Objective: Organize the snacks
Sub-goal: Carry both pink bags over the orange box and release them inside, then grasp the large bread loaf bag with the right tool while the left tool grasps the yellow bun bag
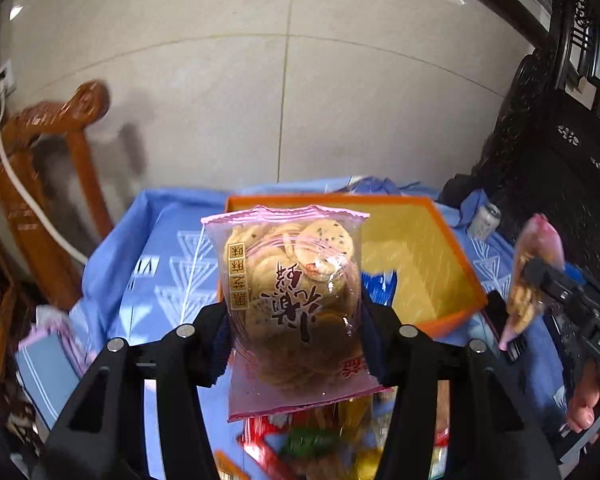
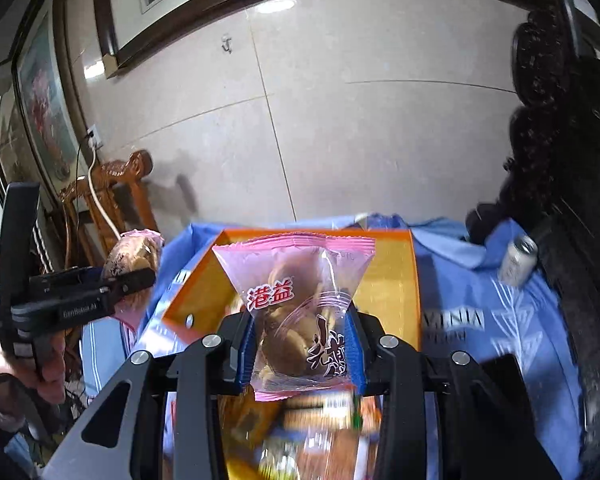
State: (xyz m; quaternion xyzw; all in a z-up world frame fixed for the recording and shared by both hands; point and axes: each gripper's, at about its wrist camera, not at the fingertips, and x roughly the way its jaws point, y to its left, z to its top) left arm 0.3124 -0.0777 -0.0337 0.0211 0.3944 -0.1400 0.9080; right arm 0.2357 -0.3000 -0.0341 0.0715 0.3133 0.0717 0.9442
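My left jaws (image 1: 294, 344) clamp a pink-edged cracker packet (image 1: 292, 300) above the blue-clothed table (image 1: 160, 264). Beyond lies the orange tray (image 1: 440, 264). My right jaws (image 2: 300, 354) pinch a second pink snack packet (image 2: 296, 304) over that tray, with a can (image 2: 518, 260) far right.

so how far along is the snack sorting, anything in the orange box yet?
Done: barely anything. The orange box looks mostly empty, with something blue near its front wall. In hand: the left gripper is shut on a pink cracker pack, the right gripper on a second pink pack, both held short of the box. Left: a loose snack pile on the blue cloth.
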